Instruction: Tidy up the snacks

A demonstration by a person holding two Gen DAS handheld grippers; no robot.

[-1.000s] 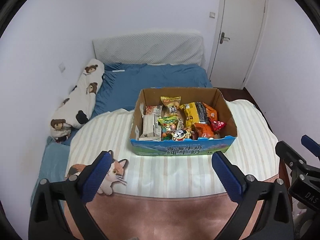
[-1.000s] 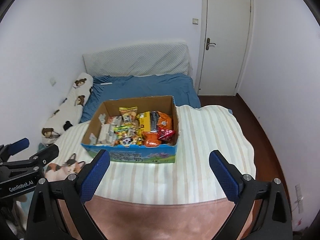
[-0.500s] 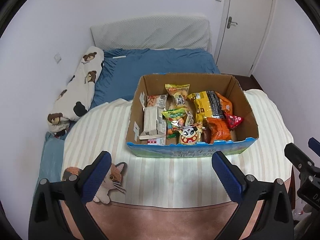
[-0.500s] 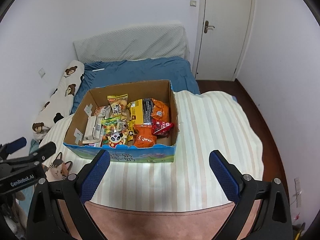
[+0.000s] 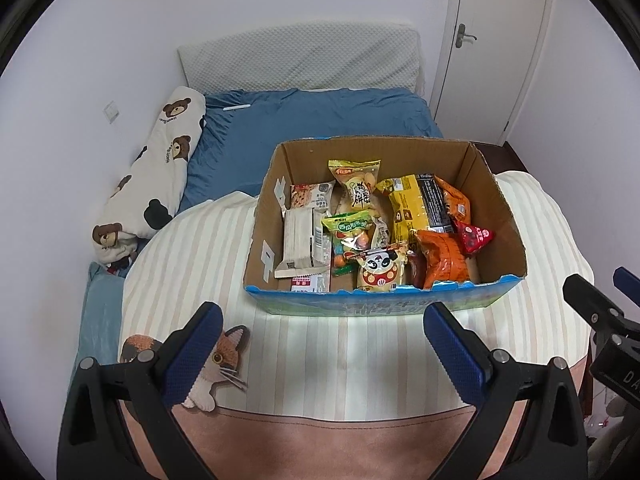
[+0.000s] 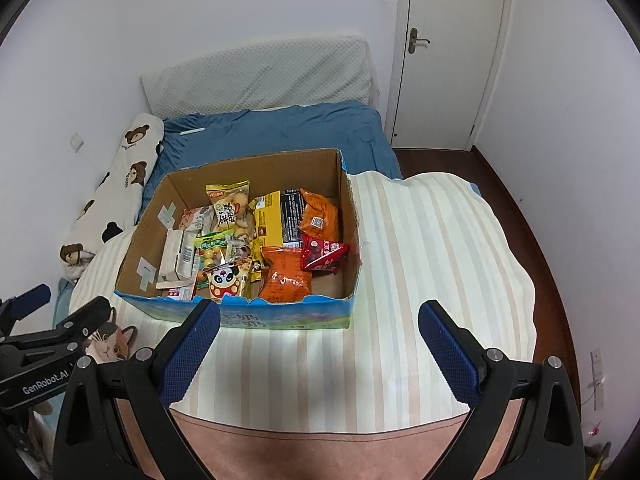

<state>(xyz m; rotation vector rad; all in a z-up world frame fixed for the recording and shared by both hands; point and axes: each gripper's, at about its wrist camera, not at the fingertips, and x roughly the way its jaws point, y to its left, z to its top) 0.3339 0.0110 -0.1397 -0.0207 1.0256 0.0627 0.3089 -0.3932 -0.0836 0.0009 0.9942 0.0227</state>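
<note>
At nine o'clock a bear-print pillow (image 5: 154, 172) lies on the bed. The left gripper (image 5: 322, 344) hovers spread wide, holding nothing. The cardboard box (image 5: 502, 216) of snacks (image 5: 372, 220) sits at twelve o'clock on the striped cloth (image 6: 432, 240). The right gripper (image 6: 320, 344) is likewise released.

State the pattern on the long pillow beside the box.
Brown bears on white pillow; left wrist view.
</note>
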